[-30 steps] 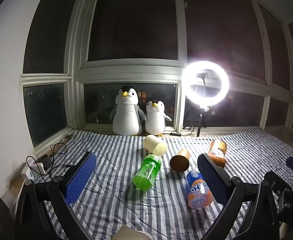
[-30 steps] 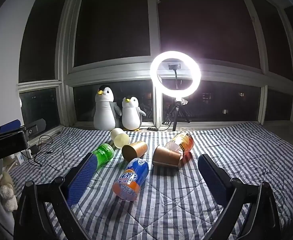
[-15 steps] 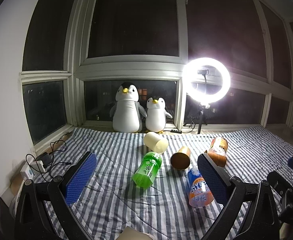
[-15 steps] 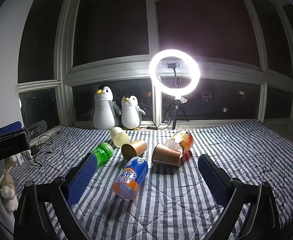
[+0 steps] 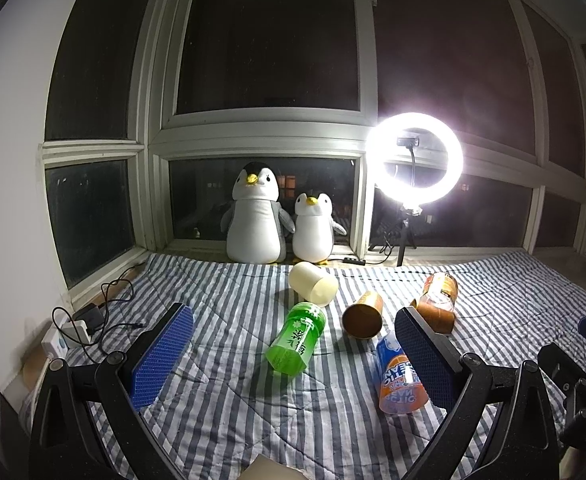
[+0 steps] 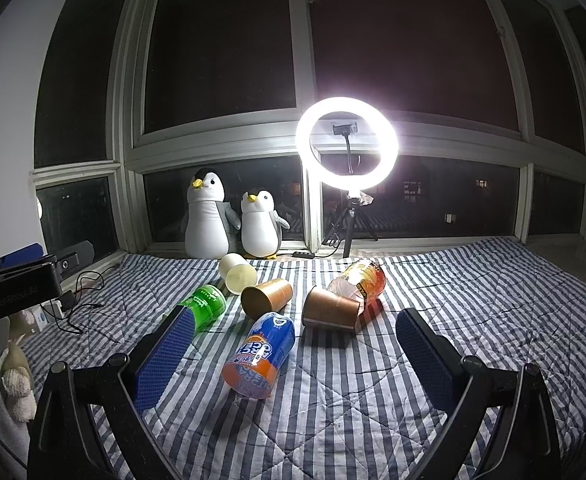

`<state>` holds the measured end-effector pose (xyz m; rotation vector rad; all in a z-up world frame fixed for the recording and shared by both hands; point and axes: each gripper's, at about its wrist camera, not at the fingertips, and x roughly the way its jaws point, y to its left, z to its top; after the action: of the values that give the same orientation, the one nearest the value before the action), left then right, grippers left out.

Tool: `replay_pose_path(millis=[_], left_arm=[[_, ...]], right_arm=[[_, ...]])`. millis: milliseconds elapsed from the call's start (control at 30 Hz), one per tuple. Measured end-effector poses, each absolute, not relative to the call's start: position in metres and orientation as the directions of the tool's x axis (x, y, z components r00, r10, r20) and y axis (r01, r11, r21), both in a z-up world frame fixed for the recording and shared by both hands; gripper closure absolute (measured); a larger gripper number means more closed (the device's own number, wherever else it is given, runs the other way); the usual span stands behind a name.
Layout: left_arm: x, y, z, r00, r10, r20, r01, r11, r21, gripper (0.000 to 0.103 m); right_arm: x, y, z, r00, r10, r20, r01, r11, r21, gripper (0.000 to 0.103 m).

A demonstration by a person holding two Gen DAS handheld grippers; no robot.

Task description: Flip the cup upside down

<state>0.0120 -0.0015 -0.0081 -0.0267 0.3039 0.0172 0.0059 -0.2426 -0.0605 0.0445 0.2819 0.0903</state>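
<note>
Bedspread (image 6: 433, 300): blue-white stripes; bottle (image 5: 296, 336): green; can (image 6: 260, 354): blue-orange; cups (image 6: 267, 298): brown; penguins (image 5: 255, 220): white-grey.

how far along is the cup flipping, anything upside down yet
Nothing looks done: the cream cup and both brown cups lie on their sides on the striped quilt. Nothing in hand: the left tool and right tool are open and empty. The whole grasp and flip remains.

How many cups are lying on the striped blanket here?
3: cream cup nearest the penguins, left brown cup beside it, right brown cup against the crumpled orange bottle. All on their sides; none seems hidden.
</note>
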Motion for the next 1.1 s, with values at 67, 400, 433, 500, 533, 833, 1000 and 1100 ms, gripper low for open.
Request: replay_pose_path(millis=[67, 400, 433, 500, 533, 833, 1000, 1100], left_arm=[[0.012, -0.0013, -0.0081, 0.954, 0.014, -0.299, -0.022, 1.0, -0.022, 0.001], [0.0119, -0.0009, -0.0087, 0.954, 0.013, -0.3, -0.021, 1.0, -0.023, 0.001], [0.0125, -0.0004, -0.0093, 0.954, 0.014, -0.301, -0.021, 1.0, -0.023, 0.001], [0.0124, 0.0, -0.0096, 0.954, 0.013, -0.301, -0.021, 1.0, -0.023, 0.001], [0.0127, -0.0005, -0.0091, 0.954, 0.013, -0.301, -0.021, 0.999, -0.024, 0.001], [0.0147, -0.001, -0.0104, 0.952, 0.015, -0.305, -0.023, 1.0, -0.02, 0.001], [0.0152, -0.0018, -0.0111, 0.952, 0.016, -0.306, -0.023, 1.0, -0.018, 0.001], [0.0154, -0.0016, -0.0109, 0.952, 0.016, -0.306, -0.023, 1.0, -0.018, 0.001]], right_arm=[[0.0058, -0.2429, -0.0606, 0.957, 0.095, -0.276, -0.083, 0.995, 0.057, 0.004], [0.0062, -0.2445, -0.0617, 0.956, 0.095, -0.277, -0.082, 0.995, 0.061, 0.004], [0.0064, -0.2445, -0.0617, 0.956, 0.096, -0.277, -0.082, 0.995, 0.061, 0.004], [0.0065, -0.2445, -0.0618, 0.956, 0.095, -0.277, -0.081, 0.995, 0.061, 0.004], [0.0066, -0.2445, -0.0617, 0.956, 0.096, -0.277, -0.081, 0.995, 0.062, 0.004], [0.0068, -0.2448, -0.0614, 0.956, 0.095, -0.278, -0.081, 0.995, 0.062, 0.004], [0.0066, -0.2447, -0.0612, 0.956, 0.096, -0.278, -0.082, 0.995, 0.063, 0.004], [0.0066, -0.2451, -0.0615, 0.956, 0.095, -0.278, -0.08, 0.995, 0.064, 0.004]])
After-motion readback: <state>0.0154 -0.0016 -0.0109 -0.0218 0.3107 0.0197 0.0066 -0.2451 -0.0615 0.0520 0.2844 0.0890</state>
